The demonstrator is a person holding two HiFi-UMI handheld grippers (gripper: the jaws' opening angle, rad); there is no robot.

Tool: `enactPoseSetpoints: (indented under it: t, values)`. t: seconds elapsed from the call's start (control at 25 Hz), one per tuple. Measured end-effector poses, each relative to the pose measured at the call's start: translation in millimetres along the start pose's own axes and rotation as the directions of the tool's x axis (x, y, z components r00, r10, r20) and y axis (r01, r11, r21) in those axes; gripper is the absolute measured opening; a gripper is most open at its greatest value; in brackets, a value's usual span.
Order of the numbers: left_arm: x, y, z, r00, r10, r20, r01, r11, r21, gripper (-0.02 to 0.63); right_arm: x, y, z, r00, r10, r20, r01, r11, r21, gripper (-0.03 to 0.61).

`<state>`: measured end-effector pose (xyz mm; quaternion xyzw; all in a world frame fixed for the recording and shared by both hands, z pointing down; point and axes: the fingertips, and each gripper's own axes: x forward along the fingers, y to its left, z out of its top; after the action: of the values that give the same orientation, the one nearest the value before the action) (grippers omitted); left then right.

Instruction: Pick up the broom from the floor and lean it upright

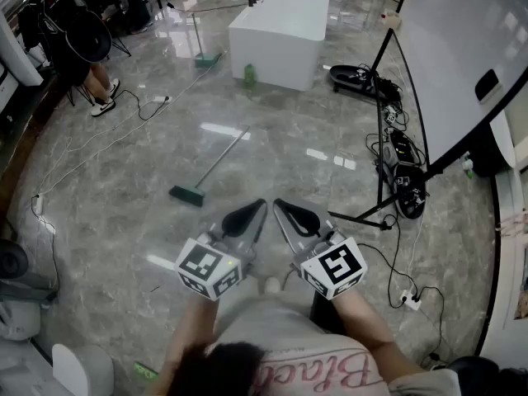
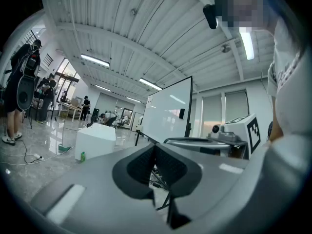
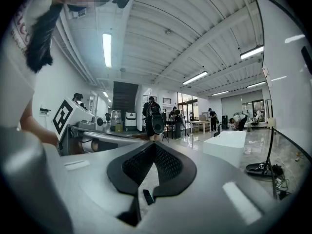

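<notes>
Close in at my chest: both forearms tucked, left gripper [image 1: 261, 205] and right gripper [image 1: 278, 205] side by side, roughly level, tips angled toward each other and nearly touching. Both claws pinched closed, tips meeting, nothing between them in either gripper view. Just ahead and left, the broom [image 1: 216, 163] lies flat on the marble floor [image 1: 124, 188], green head nearest me, handle running away to the upper right. Open floor all round it. Right side is tight: whiteboard [image 1: 462, 56] on its stand, cables [image 1: 396, 163] at the foot. Farther out, a white block [image 1: 280, 23] with a green bottle [image 1: 249, 74] at its near base. A person [image 1: 78, 48] stands far left.
</notes>
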<state>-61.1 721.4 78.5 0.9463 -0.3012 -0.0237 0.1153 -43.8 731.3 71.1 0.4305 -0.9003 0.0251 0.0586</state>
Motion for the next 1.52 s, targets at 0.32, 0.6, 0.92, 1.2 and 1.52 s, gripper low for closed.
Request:
enactPoseSetpoints:
  t: [0.32,0.6,0.92,1.2,1.52]
  values:
    - [-6,11,5,1.0,0.016,0.005,-0.016,1.0,0.004,0.0,11,7,-2,1.0,0.013,-0.017,-0.013,0.999,-0.032,0.0]
    - [-7,22,5,1.0,0.024,-0.006,-0.024,1.0,0.003,0.0,19,-2,1,1.0,-0.008,-0.004,0.008,1.0,-0.018,0.001]
    - [-5,56,3,0.999,0.025,-0.025,-0.025,0.999,-0.024,0.0,49,-6,-6,0.999,-0.009,-0.038,0.009,1.0,0.014,0.002]
    - [2,105,10,0.999,0.01,-0.034,-0.012,0.999,-0.045,0.0,95,-14,-8,0.997,-0.01,-0.079,0.012,1.0,0.028,0.002]
    - [4,167,14,0.999,0.027,-0.026,-0.028,0.998,-0.057,0.0,141,-15,-15,0.995,-0.017,-0.096,0.021,0.999,0.033,0.002]
